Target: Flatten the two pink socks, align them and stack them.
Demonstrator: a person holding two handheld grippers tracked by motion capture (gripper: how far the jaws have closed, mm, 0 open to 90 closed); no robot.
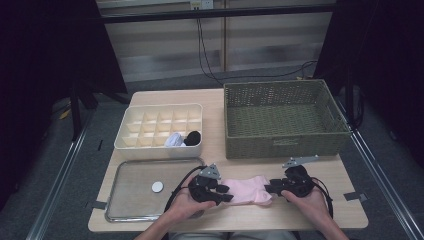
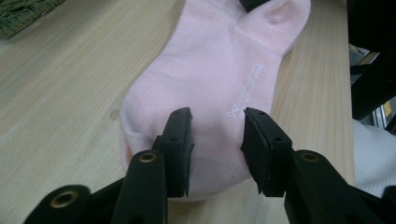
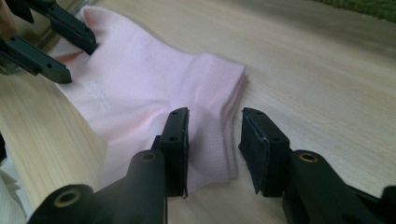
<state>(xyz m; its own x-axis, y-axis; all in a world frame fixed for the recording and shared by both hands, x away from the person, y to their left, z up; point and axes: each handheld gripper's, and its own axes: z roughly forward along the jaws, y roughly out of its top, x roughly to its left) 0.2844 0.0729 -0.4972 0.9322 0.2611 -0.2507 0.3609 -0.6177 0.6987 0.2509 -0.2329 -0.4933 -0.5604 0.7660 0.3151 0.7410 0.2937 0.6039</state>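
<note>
A pink sock point(image 1: 247, 190) lies flat on the wooden table near its front edge, between my two grippers. My left gripper point(image 1: 226, 192) is at the sock's toe end. In the left gripper view its jaws point(image 2: 217, 114) stand apart over the sock point(image 2: 210, 70), and the pads do not press on the fabric. My right gripper point(image 1: 270, 190) is at the cuff end. Its jaws point(image 3: 215, 114) are also open, straddling the folded cuff of the sock point(image 3: 140, 79). The left gripper point(image 3: 79, 61) shows open at the far end of the sock in the right gripper view.
A green wicker basket point(image 1: 285, 145) stands at the back right. A white compartment box point(image 1: 150, 145) at the back left holds a rolled black sock point(image 1: 193, 136) and a white one point(image 1: 175, 140). A metal tray point(image 1: 130, 200) with a white disc point(image 1: 157, 187) lies at the front left.
</note>
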